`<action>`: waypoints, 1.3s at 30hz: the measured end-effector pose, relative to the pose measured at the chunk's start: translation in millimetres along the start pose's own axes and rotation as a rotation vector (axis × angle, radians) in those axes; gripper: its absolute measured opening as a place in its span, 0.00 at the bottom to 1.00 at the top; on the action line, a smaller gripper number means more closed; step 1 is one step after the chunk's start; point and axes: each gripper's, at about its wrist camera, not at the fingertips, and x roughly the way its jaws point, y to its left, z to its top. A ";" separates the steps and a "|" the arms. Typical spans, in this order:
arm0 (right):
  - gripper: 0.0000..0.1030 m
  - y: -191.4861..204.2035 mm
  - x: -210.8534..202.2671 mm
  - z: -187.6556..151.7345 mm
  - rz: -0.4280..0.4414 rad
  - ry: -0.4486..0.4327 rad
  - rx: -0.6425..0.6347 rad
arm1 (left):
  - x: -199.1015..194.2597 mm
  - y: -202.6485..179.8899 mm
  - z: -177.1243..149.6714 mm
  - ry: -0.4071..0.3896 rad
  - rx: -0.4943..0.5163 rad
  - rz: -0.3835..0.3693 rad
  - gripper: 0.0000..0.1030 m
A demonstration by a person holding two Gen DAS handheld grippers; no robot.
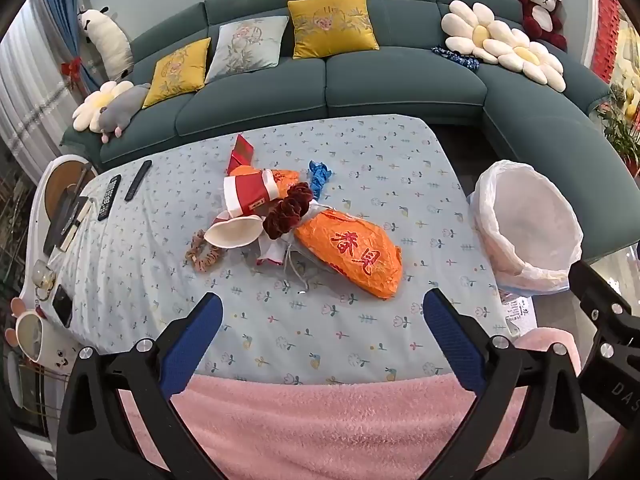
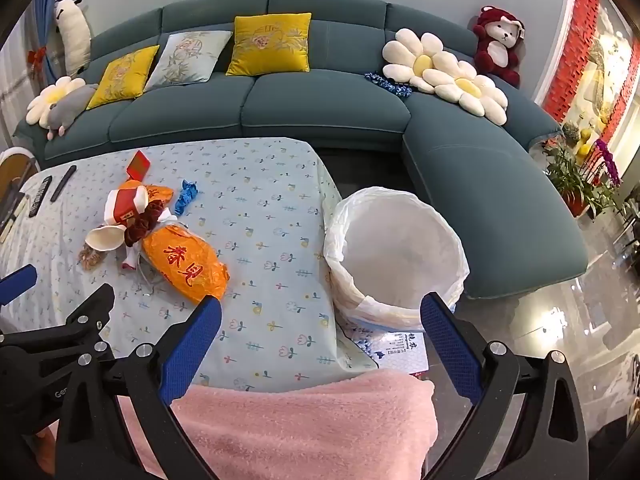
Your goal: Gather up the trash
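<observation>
Gaping left fingers (image 1: pixel 208 312), right fingers (image 2: pixel 208 320), both empty

Ahead of the left gripper (image 1: pixel 322 320), the orange bag (image 1: pixel 352 254) hides part of the white wrapper (image 1: pixel 276 250) beneath it. The bin's (image 2: pixel 400 248) base is hidden behind the tablecloth (image 2: pixel 272 280) edge. The printed sheet's (image 2: pixel 400 346) text beside the right gripper (image 2: pixel 320 322) is too small to read.

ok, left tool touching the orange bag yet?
Apart. The left wrist view shows the left tool open, with a strip of bare tablecloth between its fingertips and the orange bag.
</observation>
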 end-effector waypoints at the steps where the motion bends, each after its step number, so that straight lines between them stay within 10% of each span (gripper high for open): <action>1: 0.93 0.1 -0.4 0.0 -0.004 -0.004 -0.002 | 0.3 0.9 0.0 0.003 -0.004 -0.011 0.93; 39: 0.93 -5.4 -8.4 5.3 -0.023 -0.004 -0.010 | -2.4 -1.4 -0.2 0.000 -0.007 -0.018 0.93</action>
